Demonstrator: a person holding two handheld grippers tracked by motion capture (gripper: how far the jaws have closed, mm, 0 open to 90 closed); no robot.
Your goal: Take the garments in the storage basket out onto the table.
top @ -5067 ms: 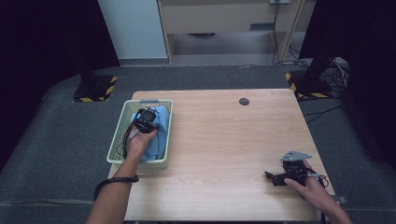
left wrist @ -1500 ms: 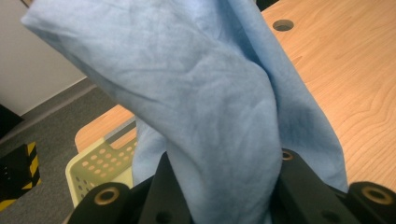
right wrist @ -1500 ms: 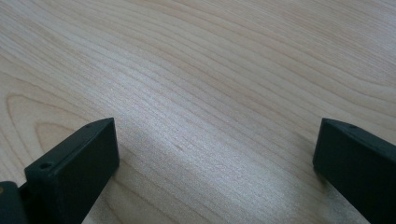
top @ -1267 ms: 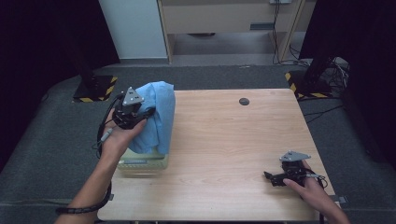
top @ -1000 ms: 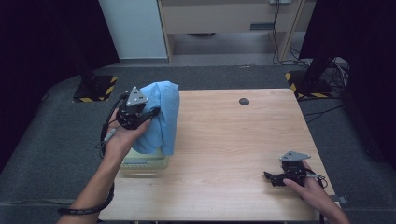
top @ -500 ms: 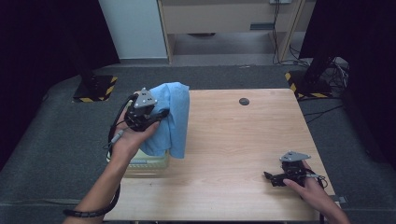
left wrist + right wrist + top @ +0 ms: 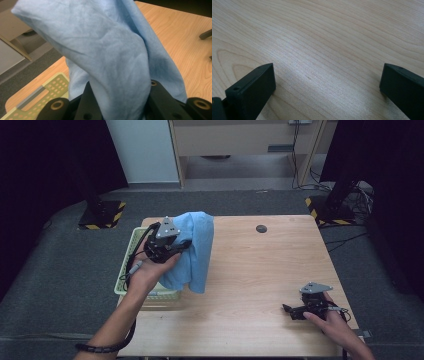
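At the left of the table, the pale green perforated basket [image 7: 131, 270] is sitting by the edge, and just above it the left gripper [image 7: 172, 251] is pinching a gathered fold of the blue cloth [image 7: 196, 251], with the jaws pressed in on the fabric from both sides, as the left gripper view [image 7: 120, 100] is showing plainly. The cloth is hanging in the air, draping down from the grip over the basket's near-right corner and the bare wood beside it, touching neither as far as one can tell. To do this step well, the person is probably needing to keep the pinch firm and carry the cloth clear of the basket's rim before lowering it onto the open table [image 7: 260, 270], letting the hanging end land first so the fabric is spreading rather than bunching. The cloth is looking soft and matte, lightly creased, folded over itself into a loose tube. At the right, the right gripper [image 7: 294, 311] is resting on the wood near the front edge, its fingers [image 7: 252, 87] standing wide apart with nothing between them.
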